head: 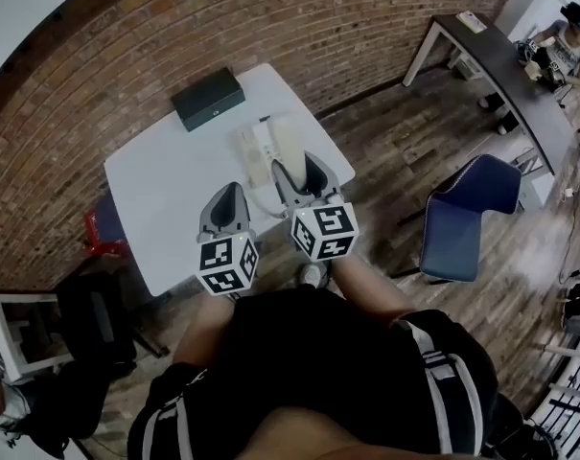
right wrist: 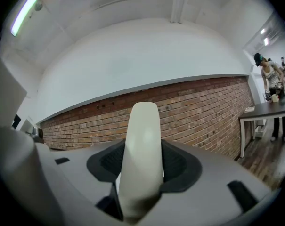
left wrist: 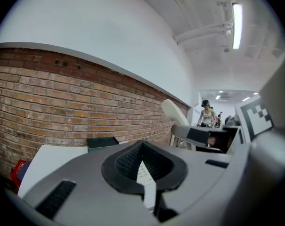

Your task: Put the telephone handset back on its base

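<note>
1. Here we see the right gripper (head: pixel 296 167) clamped on the cream handset (head: pixel 288 140). The right gripper view shows the handset (right wrist: pixel 140 159) standing up between the two dark pads (right wrist: pixel 180 166).
2. The left gripper (head: pixel 232 192) has its jaws drawn together on nothing. Only a narrow slit shows in the left gripper view (left wrist: pixel 144 173), and through it we glimpse a dotted white surface, probably the keypad.
3. The handset is held raised just beside the white base (head: pixel 252 157), towards the person's right. We cannot tell whether it touches the base. A pale cord (head: pixel 262 202) loops from the telephone back towards the grippers.
4. We judge the task about half done. The handset is firmly held and near its seat, but not yet laid in the cradle. Lining it up, lowering it and letting go remain.
5. The telephone stands on a white table (head: pixel 155 190), well apart from a dark box (head: pixel 208 99) near the far edge.
6. The table stands against a brick wall (head: pixel 174 36) on a wooden floor (head: pixel 414 161). A blue chair (head: pixel 467 214) and a red stool (head: pixel 105 233) flank the table, and a person (head: pixel 568 41) stands by a long dark desk (head: pixel 505 70).
</note>
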`<state>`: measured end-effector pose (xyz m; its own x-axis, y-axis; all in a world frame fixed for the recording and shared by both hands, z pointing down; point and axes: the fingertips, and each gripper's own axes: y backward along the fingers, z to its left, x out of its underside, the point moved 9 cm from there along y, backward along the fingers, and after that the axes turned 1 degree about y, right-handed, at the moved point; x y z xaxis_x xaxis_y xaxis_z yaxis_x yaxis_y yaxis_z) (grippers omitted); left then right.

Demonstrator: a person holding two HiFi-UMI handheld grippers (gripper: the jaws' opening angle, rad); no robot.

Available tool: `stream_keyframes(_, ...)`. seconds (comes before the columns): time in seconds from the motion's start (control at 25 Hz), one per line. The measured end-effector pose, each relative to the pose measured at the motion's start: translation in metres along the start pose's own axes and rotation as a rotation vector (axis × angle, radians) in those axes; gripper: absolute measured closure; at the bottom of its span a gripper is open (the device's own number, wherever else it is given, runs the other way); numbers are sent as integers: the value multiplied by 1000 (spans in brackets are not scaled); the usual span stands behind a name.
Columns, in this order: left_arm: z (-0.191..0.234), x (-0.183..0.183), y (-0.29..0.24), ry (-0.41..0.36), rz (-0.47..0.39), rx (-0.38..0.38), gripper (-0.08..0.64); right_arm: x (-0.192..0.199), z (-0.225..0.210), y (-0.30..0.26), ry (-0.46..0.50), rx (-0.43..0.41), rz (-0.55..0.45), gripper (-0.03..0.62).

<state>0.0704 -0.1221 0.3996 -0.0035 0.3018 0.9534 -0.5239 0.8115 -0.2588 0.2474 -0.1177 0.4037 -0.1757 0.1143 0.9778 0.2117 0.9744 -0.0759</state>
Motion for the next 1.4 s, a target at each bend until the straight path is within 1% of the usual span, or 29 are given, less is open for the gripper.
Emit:
stream_keyframes(0.12,3,0,-9,7,14,-26,565,-1,-8,-14,-3,-19,16,393)
stream_keyframes(0.24,16,1,-14,11,18,-40,565,4,-9,-28,-12,-23,26,393)
stream_keyframes(0.44,40,-4,-31,19,12,-42,565,14,-9,-55,-29,-16,50,393)
stream_keyframes(0.68,57,-12,-39,47,-11,-48,565,30,-11,-85,-45,-5,117,393)
stream_keyframes(0.8,64,-14,-40,58,-19,-54,565,37,-9,-100,-50,5,163,393)
stream_keyframes(1.0,77,-13,-41,64,-13,-82,565,59,-7,-129,9,56,269,393)
stream_keyframes(1.2,89,-11,-39,73,-10,-126,565,87,-8,-154,34,55,360,393)
stream_keyframes(1.4,99,-9,-37,76,0,-168,565,107,-8,-177,35,56,423,393)
